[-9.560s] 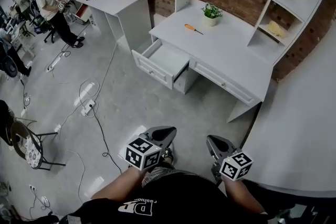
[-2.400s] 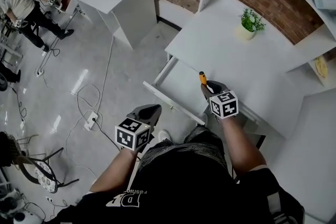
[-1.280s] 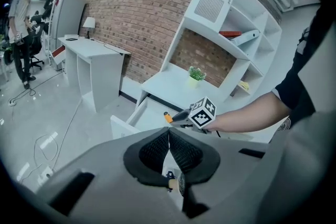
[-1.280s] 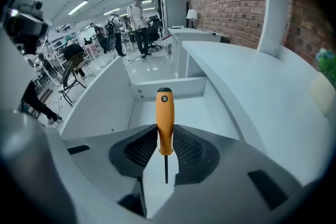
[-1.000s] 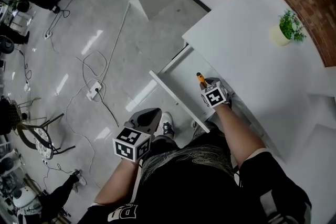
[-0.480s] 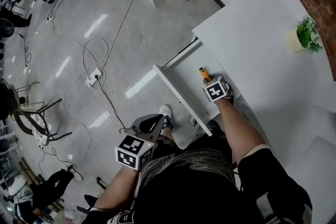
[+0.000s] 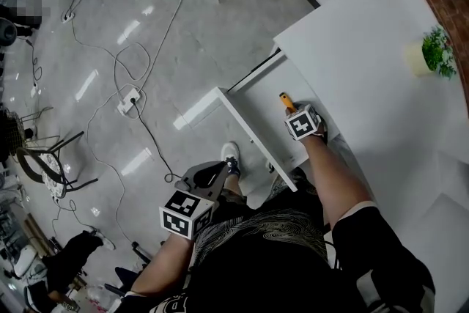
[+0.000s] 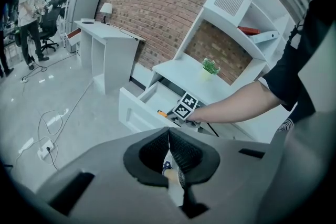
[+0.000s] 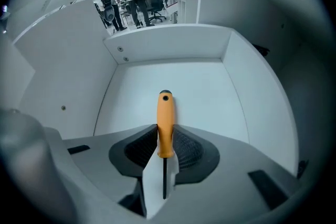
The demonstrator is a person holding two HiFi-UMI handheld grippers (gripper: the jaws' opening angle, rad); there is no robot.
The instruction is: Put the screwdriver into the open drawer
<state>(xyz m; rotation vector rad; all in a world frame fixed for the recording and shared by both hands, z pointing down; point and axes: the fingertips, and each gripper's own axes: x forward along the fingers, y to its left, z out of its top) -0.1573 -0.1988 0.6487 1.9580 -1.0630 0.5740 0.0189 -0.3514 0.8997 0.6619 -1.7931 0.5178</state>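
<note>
An orange-handled screwdriver (image 9: 165, 123) is clamped in my right gripper (image 9: 165, 153), handle pointing forward and the thin dark shaft running back between the jaws. The gripper sits low inside the open white drawer (image 9: 173, 78), with the drawer walls around it. In the head view the screwdriver (image 7: 284, 100) pokes out ahead of the right gripper (image 7: 292, 111) over the drawer (image 7: 258, 93). My left gripper (image 7: 217, 171) hangs shut and empty over the floor beside the person's leg. In the left gripper view the left gripper (image 8: 169, 145) looks toward the drawer (image 8: 137, 108).
The white desk top (image 7: 352, 48) carries a small potted plant (image 7: 429, 59) at the right. Cables and a power strip (image 7: 128, 97) lie on the grey floor to the left, near a chair (image 7: 44, 165). The person's shoe (image 7: 230, 153) stands just before the drawer front.
The right gripper has carried the screwdriver from over the desk edge down into the drawer. In the last half second it has barely moved. The left gripper stays shut by the leg.
</note>
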